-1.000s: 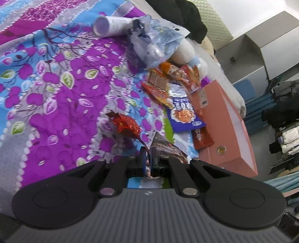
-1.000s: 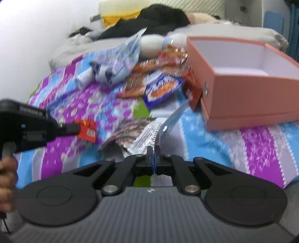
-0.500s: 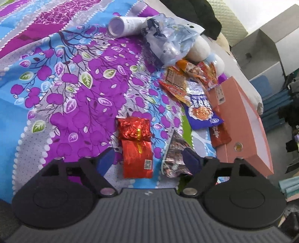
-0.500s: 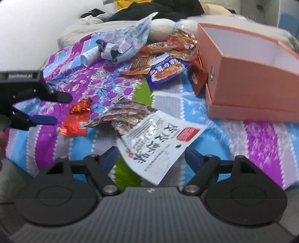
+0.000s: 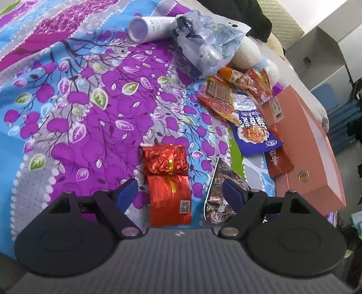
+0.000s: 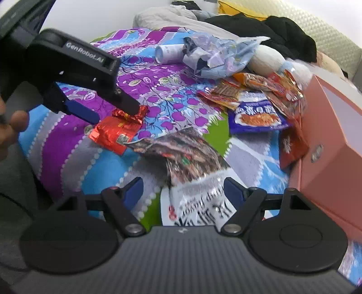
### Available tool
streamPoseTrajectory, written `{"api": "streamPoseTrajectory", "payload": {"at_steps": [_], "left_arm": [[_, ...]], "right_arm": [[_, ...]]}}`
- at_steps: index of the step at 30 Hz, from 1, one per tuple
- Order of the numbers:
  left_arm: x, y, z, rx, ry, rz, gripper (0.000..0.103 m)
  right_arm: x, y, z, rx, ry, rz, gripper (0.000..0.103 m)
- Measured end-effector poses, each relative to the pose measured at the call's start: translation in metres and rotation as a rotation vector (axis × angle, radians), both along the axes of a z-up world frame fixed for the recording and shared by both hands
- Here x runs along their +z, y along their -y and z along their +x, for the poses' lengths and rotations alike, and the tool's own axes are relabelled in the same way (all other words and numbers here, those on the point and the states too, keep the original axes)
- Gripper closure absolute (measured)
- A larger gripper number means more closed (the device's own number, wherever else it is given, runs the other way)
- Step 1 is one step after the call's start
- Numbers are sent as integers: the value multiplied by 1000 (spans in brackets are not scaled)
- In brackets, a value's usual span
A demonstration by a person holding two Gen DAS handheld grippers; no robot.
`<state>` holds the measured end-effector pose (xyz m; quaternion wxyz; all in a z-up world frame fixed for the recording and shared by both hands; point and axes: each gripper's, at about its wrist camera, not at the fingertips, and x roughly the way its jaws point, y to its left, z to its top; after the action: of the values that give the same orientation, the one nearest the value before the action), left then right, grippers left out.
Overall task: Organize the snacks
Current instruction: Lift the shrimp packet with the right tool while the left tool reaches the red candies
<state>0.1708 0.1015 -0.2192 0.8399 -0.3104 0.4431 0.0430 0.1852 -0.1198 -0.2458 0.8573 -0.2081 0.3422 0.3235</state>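
My left gripper gapes wide around the red foil packet, its length running twelve-to-six; my right gripper gapes wide too.

Both grippers are black plastic with ribbed grey bodies, round side discs, silver pivot screws and blue finger pads. The left gripper carries white "GenRobot.AI" lettering; bare fingers show beside it.

A bed covered by a purple-and-blue floral quilt filled most of the room. At its head stood a cream quilted padded headboard, with a heap of black clothing piled against it. A plain white wall rose behind, and a grey cabinet stood beside the bed.
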Motion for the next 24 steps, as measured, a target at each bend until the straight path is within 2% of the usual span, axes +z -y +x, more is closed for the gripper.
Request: {"api": "streamPoseTrajectory", "payload": {"at_steps": [5,8,11,13,19,24], "left_arm": [[1,6,8,-7,2,49,18],[-1,8,11,-5,-6,76,18],[-3,6,12,8,-6,58,18],[-3,6,13,14,-3,58,18],[-2,12,21,15,9,101,19],[-4,14,25,17,16,139,19]], "right_arm": [[-9,-10,5,16,24,-32,24],[-14,-11,8,-10,25,-28,29],[-14,-10,9,-39,28,-21,40],[-11,-10,9,-52,33,-24,57],[-4,-8,9,-81,52,-38,70],[1,-1,10,-135,66,-39,75]]}}
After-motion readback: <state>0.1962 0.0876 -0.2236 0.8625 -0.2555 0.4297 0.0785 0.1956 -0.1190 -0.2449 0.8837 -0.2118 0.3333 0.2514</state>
